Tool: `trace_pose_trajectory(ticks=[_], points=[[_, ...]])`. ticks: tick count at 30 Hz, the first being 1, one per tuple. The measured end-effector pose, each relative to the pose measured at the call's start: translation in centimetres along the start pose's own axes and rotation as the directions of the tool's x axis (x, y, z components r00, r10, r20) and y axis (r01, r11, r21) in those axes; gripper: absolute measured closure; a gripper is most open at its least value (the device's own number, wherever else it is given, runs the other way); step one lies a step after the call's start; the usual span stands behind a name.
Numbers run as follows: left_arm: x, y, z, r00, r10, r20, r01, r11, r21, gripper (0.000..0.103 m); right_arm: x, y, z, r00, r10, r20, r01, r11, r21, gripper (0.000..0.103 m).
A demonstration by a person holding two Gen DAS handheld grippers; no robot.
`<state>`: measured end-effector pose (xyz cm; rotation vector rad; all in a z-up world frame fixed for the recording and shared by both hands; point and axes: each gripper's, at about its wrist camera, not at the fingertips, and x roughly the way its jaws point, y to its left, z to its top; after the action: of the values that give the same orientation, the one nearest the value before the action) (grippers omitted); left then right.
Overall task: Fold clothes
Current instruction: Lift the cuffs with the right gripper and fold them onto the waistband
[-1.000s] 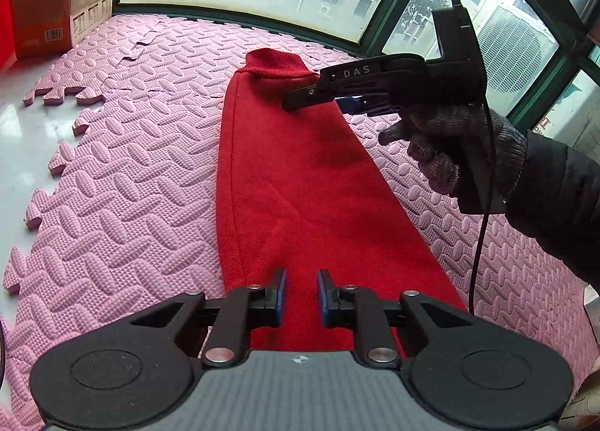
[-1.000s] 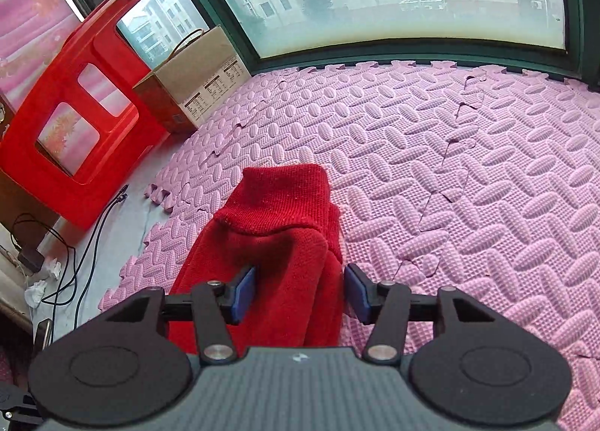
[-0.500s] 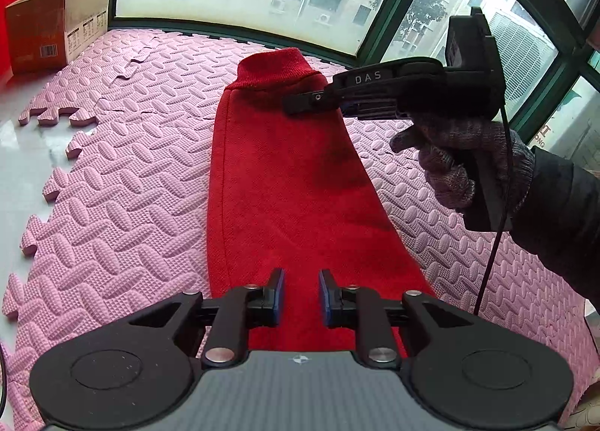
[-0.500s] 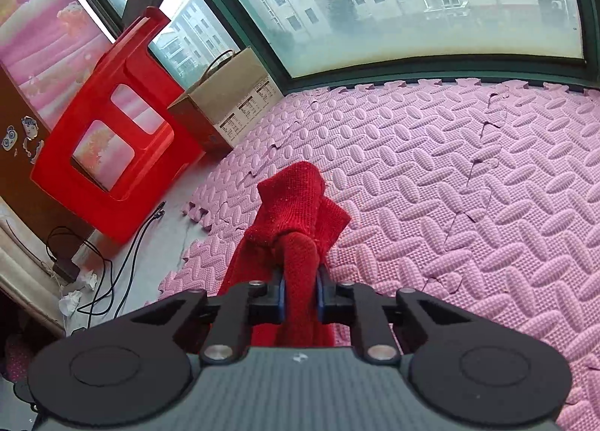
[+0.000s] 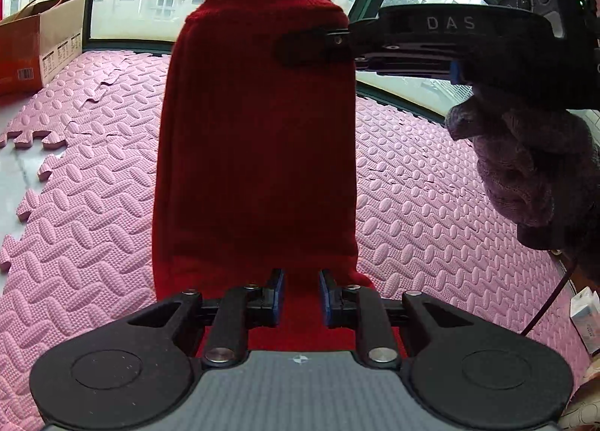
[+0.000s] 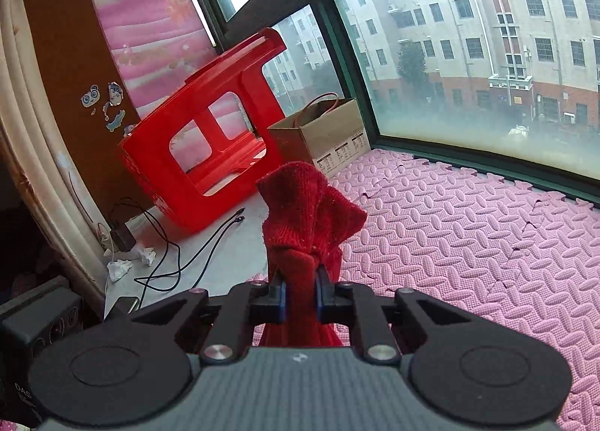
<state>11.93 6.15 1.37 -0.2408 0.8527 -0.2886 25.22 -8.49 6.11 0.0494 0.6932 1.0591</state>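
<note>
A red knitted garment point(image 5: 258, 138) is lifted upright off the pink foam mat point(image 5: 82, 206), its cuffed end topmost. My right gripper point(image 6: 300, 296) is shut on the garment's upper end point(image 6: 303, 221); in the left wrist view it point(image 5: 315, 45) reaches in from the right, held by a gloved hand point(image 5: 525, 168). My left gripper point(image 5: 300, 296) is open by a small gap, low over the garment's lower part on the mat, gripping nothing.
A cardboard box point(image 5: 37, 45) stands at the mat's far left edge by the window. A red plastic stool point(image 6: 210, 138) lies on its side, with cables point(image 6: 180, 251) and paper scraps on the bare floor. A small white box point(image 5: 585, 315) sits at the right.
My right gripper shut on the garment's far end and lifted it high, so the cloth now hangs upright. The left gripper stayed low and open.
</note>
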Motion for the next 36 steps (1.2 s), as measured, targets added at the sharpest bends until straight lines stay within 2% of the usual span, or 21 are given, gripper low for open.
trace_pose_trajectory(ticks=[3, 6, 11, 14, 18, 21, 27, 33, 36], points=[[2.1, -0.7, 0.7, 1.000, -0.025, -0.018, 0.025, 1.000, -0.014, 0.082, -0.2, 0.5, -0.1, 1.000, -0.013, -0.004, 0.013, 1.000, -0.023, 0.091], [4.3, -0.8, 1.3, 0.998, -0.039, -0.048, 0.035, 0.997, -0.072, 0.082, -0.2, 0.8, -0.4, 0.999, -0.029, -0.013, 0.029, 0.998, -0.049, 0.091], [5.3, -0.5, 1.4, 0.999, -0.028, -0.042, 0.023, 0.992, -0.121, 0.081, 0.2, 0.5, -1.2, 0.999, -0.046, -0.029, 0.044, 0.997, -0.070, 0.091], [2.5, 0.1, 0.7, 0.998, -0.068, -0.013, 0.066, 0.992, -0.103, 0.080, -0.6, 0.7, -1.2, 0.999, -0.032, -0.013, 0.031, 0.997, -0.075, 0.091], [-1.8, 2.3, -1.2, 0.999, -0.039, 0.010, 0.040, 0.995, -0.092, 0.080, -2.2, 2.0, -1.4, 1.000, -0.012, -0.002, 0.012, 0.994, -0.110, 0.091], [-3.9, 3.8, -3.3, 0.999, 0.037, 0.002, -0.037, 0.996, -0.087, 0.081, -4.3, 4.2, -2.3, 1.000, 0.012, -0.001, -0.013, 0.987, -0.162, 0.091], [-6.2, 6.1, -6.0, 0.997, 0.074, -0.003, -0.074, 0.987, -0.141, 0.080, -8.2, 9.0, -4.9, 0.999, 0.047, -0.010, -0.048, 0.961, -0.271, 0.091], [-9.2, 6.0, -8.5, 0.995, 0.094, 0.014, -0.090, 0.980, -0.179, 0.080, -11.0, 13.0, -9.1, 0.997, 0.067, -0.041, -0.078, 0.907, -0.413, 0.091], [-10.3, 6.0, -9.3, 0.994, 0.105, 0.021, -0.099, 0.975, -0.197, 0.080, -11.7, 15.1, -12.4, 0.996, 0.048, -0.069, -0.077, 0.843, -0.532, 0.091]])
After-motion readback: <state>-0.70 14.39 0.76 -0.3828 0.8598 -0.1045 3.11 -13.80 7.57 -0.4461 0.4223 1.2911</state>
